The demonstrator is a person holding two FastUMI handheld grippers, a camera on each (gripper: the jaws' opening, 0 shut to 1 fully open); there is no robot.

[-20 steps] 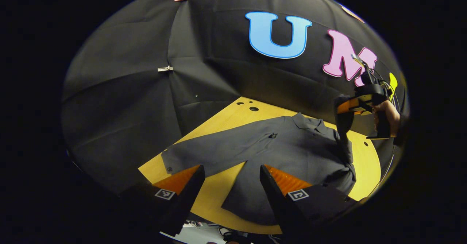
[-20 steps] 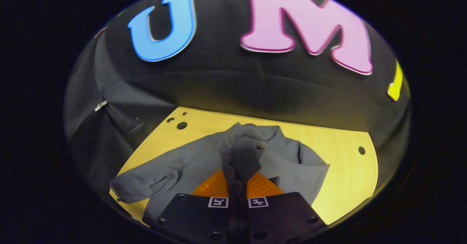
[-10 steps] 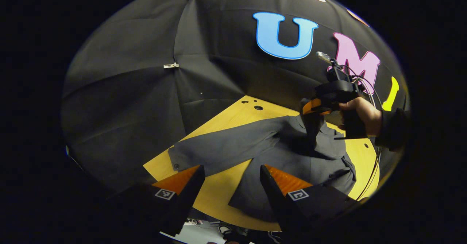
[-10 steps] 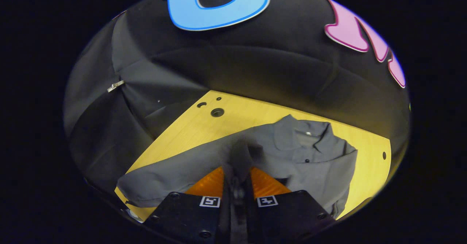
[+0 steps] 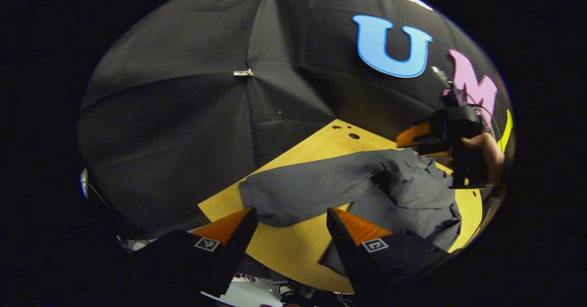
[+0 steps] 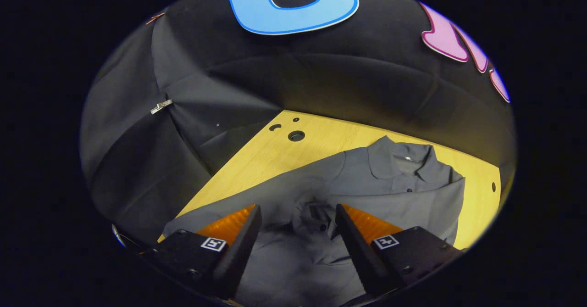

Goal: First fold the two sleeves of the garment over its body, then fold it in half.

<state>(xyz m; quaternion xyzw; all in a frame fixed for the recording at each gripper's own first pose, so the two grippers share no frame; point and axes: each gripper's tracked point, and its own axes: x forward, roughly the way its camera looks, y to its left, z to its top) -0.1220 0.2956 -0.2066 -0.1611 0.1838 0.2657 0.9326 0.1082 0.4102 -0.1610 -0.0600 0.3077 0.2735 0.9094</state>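
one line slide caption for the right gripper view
Open right gripper above a grey collared shirt on the yellow wooden table.

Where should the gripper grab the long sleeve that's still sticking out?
Probably at the cuff end of the outstretched sleeve, coming down from above. The sleeve lies flat along the wooden table, away from the shirt body, and that end sits just ahead of the open left gripper. Pinching there would let the whole sleeve swing over the body.

A yellow wooden table (image 6: 284, 153) (holes near its far corner) carries a grey shirt (image 6: 367, 183).
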